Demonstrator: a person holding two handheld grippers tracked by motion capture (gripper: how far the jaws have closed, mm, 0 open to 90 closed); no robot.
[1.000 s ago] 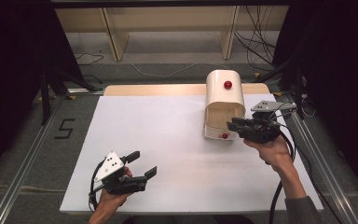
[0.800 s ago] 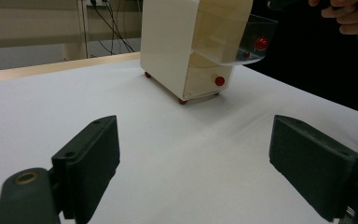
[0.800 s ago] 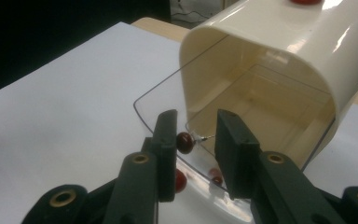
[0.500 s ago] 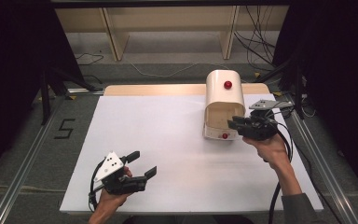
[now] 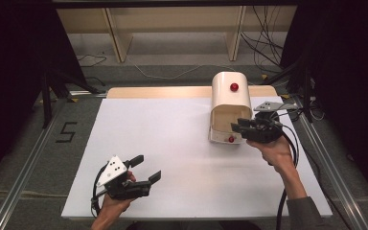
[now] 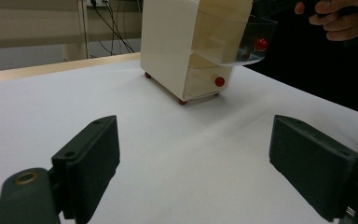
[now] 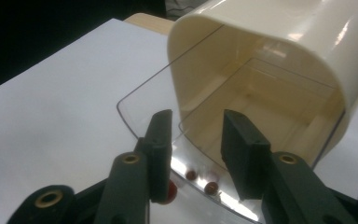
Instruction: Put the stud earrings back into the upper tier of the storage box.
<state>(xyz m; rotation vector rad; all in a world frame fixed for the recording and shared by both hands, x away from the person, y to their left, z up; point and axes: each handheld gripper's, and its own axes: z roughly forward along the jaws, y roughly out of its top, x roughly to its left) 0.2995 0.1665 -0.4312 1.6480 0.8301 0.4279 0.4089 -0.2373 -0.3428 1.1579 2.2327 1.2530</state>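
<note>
Two jaws of my right gripper (image 7: 193, 154) straddle the clear flap (image 7: 168, 140) of the cream cabinet (image 5: 230, 103), a gap still between them, near its red knob (image 7: 168, 191). My left gripper (image 5: 141, 173) rests open on the worktop (image 5: 172, 143). I judge closing comes next.

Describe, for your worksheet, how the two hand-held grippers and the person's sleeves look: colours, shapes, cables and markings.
The left gripper is black with two flat rectangular jaws, a black cable and a pale three-cornered plate dotted with dark spots. The right gripper is black too, with a grey plate and a black cable. A grey sleeve covers the right forearm.
</note>
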